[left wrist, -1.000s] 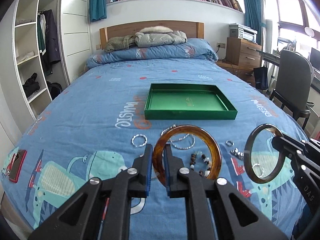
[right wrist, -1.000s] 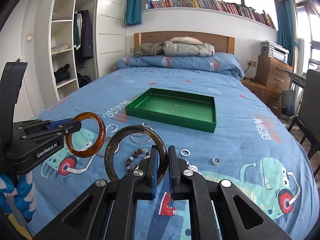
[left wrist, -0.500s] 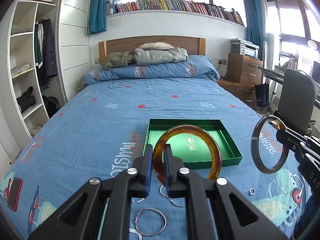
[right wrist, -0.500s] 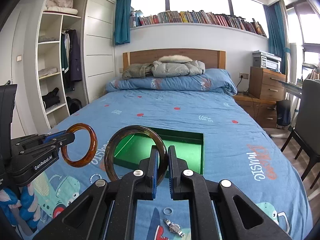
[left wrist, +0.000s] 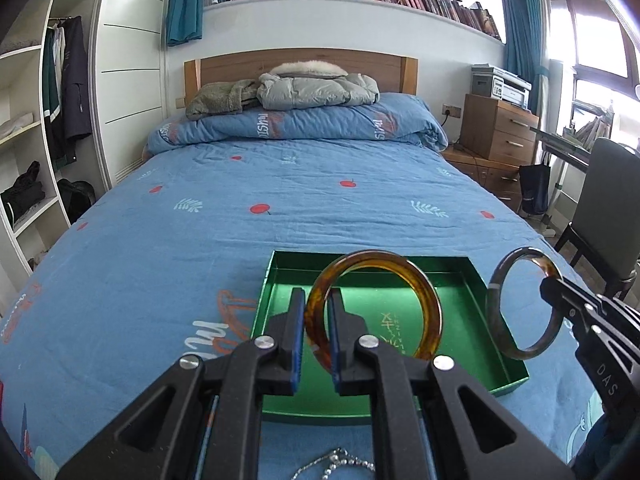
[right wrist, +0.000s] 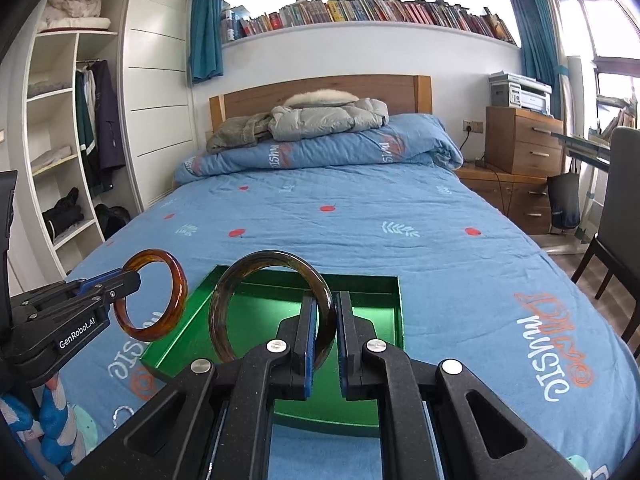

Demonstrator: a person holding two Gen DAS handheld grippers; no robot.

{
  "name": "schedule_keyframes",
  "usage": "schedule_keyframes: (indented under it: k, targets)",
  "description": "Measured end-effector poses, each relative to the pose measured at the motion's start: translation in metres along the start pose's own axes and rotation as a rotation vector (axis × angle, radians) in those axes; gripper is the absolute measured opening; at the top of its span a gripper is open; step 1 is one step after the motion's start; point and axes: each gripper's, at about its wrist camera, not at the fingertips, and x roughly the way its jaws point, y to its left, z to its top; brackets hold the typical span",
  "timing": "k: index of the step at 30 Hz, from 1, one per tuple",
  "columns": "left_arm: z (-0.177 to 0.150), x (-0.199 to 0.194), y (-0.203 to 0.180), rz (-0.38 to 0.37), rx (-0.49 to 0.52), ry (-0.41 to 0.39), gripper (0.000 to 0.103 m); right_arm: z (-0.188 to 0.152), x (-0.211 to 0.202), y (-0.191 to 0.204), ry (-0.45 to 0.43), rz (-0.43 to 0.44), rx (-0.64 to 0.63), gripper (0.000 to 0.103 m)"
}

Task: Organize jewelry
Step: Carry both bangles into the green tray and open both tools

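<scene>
My left gripper [left wrist: 316, 312] is shut on an amber bangle [left wrist: 428, 300] and holds it upright over the near left part of the green tray [left wrist: 276, 276]. My right gripper [right wrist: 323, 312] is shut on a dark brown bangle [right wrist: 240, 276] and holds it upright over the same tray [right wrist: 394, 312]. Each gripper shows in the other's view: the right one [left wrist: 554, 286] with its dark bangle [left wrist: 496, 312], the left one [right wrist: 130, 278] with its amber bangle [right wrist: 178, 284]. The tray looks empty inside.
The tray lies on a blue bed cover [left wrist: 280, 200]. A silver chain [left wrist: 336, 466] lies near me on the cover and a small silver ring [right wrist: 122, 414] at the left. A wardrobe [right wrist: 68, 140] stands left, a chair [left wrist: 604, 208] and drawers [right wrist: 524, 144] right.
Both grippers have moved forward with their bangles, from above the loose jewelry to over the green tray. The tray is now much closer in both views.
</scene>
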Motion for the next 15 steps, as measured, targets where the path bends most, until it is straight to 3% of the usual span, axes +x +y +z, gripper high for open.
schedule_keyframes:
  k: [6,15]
  targets:
    - [-0.014,0.053,-0.012,-0.007,0.007,0.066,0.01,-0.012,0.059,-0.005,0.074,-0.021,0.02,0.009]
    - [-0.035,0.105,-0.013,0.03,0.002,0.201,0.01,-0.039,0.112,-0.013,0.238,-0.051,0.047,0.009]
